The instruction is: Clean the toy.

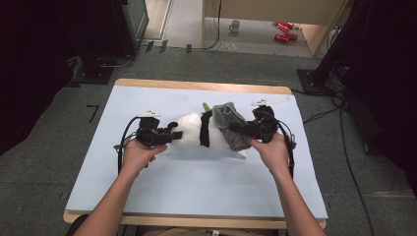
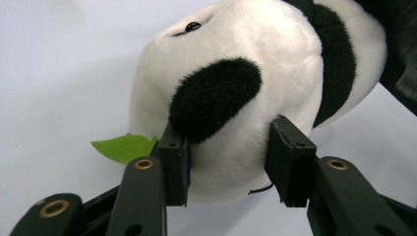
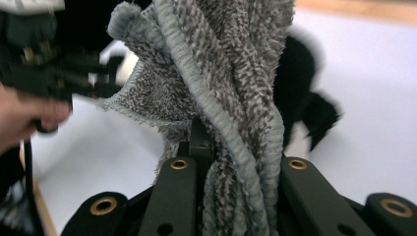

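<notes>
At frame centre, our left gripper (image 2: 228,164) clamps the panda toy (image 2: 255,73); our right gripper (image 3: 236,196) pinches the grey cloth (image 3: 221,73).

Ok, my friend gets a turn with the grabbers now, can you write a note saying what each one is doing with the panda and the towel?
Left gripper: its pads press into the head of the plush panda, which lies on the light blue table cover.
Right gripper: shut on a bunched fold of the grey towel, lifted over the panda's rear end.
Done: panda pinned, towel picked up.
Left: probably spreading the towel over the panda, then letting go with both.
</notes>
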Tool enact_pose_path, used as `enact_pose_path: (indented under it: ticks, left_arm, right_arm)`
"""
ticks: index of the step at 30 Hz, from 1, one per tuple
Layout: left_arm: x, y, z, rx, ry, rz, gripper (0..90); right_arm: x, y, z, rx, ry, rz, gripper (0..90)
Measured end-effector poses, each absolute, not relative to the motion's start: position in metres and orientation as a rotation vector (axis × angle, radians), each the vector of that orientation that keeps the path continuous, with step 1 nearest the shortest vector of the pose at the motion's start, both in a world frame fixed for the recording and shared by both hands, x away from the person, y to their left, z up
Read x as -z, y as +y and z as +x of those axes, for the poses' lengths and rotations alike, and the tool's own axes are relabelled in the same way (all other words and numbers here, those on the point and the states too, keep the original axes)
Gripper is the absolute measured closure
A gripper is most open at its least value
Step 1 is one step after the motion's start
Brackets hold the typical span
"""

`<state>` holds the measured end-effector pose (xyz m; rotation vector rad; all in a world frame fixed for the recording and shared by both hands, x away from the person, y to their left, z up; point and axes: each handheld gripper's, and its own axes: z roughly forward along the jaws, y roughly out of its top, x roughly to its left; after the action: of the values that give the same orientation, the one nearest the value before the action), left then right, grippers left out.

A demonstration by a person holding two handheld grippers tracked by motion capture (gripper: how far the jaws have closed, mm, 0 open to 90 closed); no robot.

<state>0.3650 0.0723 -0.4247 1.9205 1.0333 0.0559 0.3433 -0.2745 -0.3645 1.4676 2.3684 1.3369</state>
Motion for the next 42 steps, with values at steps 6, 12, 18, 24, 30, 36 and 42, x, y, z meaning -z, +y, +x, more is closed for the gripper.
enact_pose_path:
  ticks: [6,12,18,24,30,36,42]
  left_arm:
    - [0.43,0.075,0.361,-0.172,0.897,1.918,37.1]
    - [0.436,0.079,0.361,-0.178,0.894,1.934,34.8]
    - [0.445,0.081,0.365,-0.172,0.895,1.913,34.5]
    - [0.451,0.077,0.37,-0.192,0.884,1.893,32.7]
    - [0.457,0.07,0.38,-0.169,0.903,1.86,29.9]
    - [0.46,0.06,0.388,-0.159,0.894,1.886,17.2]
    - [0.464,0.052,0.391,-0.232,0.889,1.896,21.5]
  right_arm:
    - [0.375,-0.277,0.35,-1.327,2.32,1.478,77.3]
    - [0.378,-0.279,0.358,-1.358,2.286,1.474,77.1]
    - [0.379,-0.282,0.368,-1.382,2.262,1.481,76.8]
    - [0.38,-0.282,0.377,-1.394,2.232,1.481,76.2]
    - [0.381,-0.284,0.38,-1.4,2.213,1.492,75.9]
    - [0.382,-0.283,0.38,-1.402,2.211,1.49,75.9]
    - [0.382,-0.283,0.38,-1.404,2.207,1.492,75.7]
